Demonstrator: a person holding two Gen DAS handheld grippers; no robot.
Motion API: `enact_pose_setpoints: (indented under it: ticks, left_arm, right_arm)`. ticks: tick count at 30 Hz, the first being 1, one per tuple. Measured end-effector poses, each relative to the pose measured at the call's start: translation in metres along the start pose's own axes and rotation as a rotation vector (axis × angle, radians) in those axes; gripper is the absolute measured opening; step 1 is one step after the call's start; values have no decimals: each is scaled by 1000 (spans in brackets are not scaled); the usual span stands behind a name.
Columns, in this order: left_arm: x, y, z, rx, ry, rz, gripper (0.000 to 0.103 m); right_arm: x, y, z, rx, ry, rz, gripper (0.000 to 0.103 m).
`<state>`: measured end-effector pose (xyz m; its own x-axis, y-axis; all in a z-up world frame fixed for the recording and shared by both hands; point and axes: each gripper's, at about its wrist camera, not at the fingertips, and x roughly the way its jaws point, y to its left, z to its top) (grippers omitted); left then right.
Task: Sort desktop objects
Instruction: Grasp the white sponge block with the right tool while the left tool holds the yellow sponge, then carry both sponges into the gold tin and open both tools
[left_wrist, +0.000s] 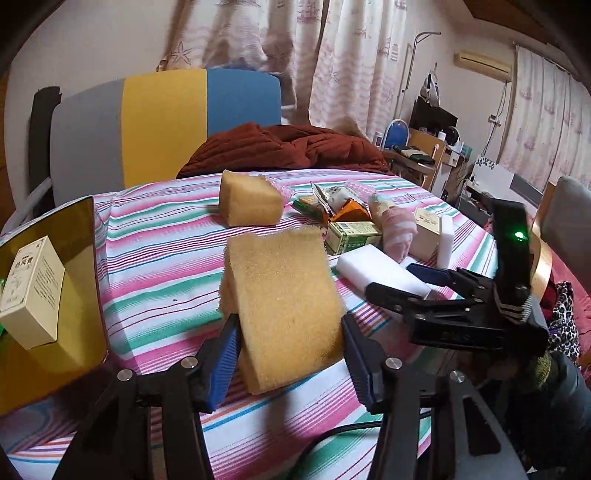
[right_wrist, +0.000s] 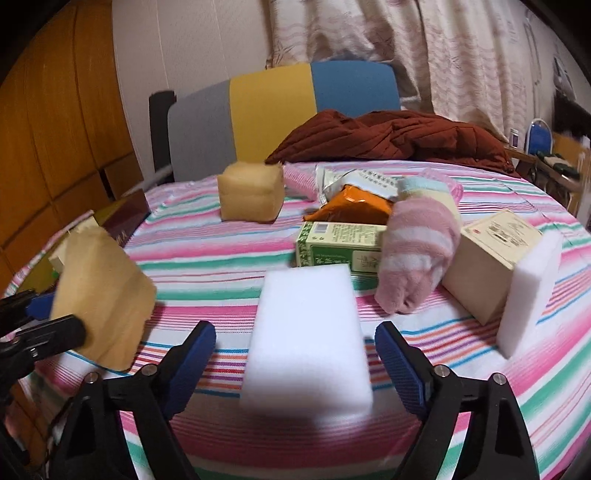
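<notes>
Left gripper (left_wrist: 288, 354) clamped on yellow sponge (left_wrist: 284, 306), jaws pressing both its sides, sponge lifted above striped table (left_wrist: 159, 258). Right gripper (right_wrist: 295, 365) with jaws apart, straddling white foam block (right_wrist: 306, 339) lying flat on table; pads not touching it. Second yellow sponge (right_wrist: 251, 195) farther back. Green box (right_wrist: 340, 243), rolled pink sock (right_wrist: 417, 258), beige box (right_wrist: 487, 258) and upright white block (right_wrist: 528, 291) clustered at right. Cream box (left_wrist: 31, 291) sits in gold tray (left_wrist: 74, 229) at left.

two yellow sponges (right_wrist: 105, 291), two white foam blocks (right_wrist: 308, 336), three boxes (right_wrist: 341, 245), one rolled sock (right_wrist: 417, 258)
</notes>
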<state>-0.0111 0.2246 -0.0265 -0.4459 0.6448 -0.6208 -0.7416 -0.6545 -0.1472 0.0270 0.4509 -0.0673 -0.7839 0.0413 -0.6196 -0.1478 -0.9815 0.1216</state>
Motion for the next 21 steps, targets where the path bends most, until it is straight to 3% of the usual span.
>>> enact_pose_setpoints:
  ticks: [4,7,15,21]
  left_arm:
    - [3,2,4,-19,7,-16,60]
    - [10,1,7,-14,26,-8,64]
    - [22,-10,6,40,34,32,60]
    - [9,-4,3,11,12,4,58]
  right_arm:
    - [8,6,0,-38,38,-50,65]
    - [10,7,-1,-47,43,-79,60]
    - [6,9,-4,-50,30,-91,59]
    - [0,15,-7,-39,28,-60,59]
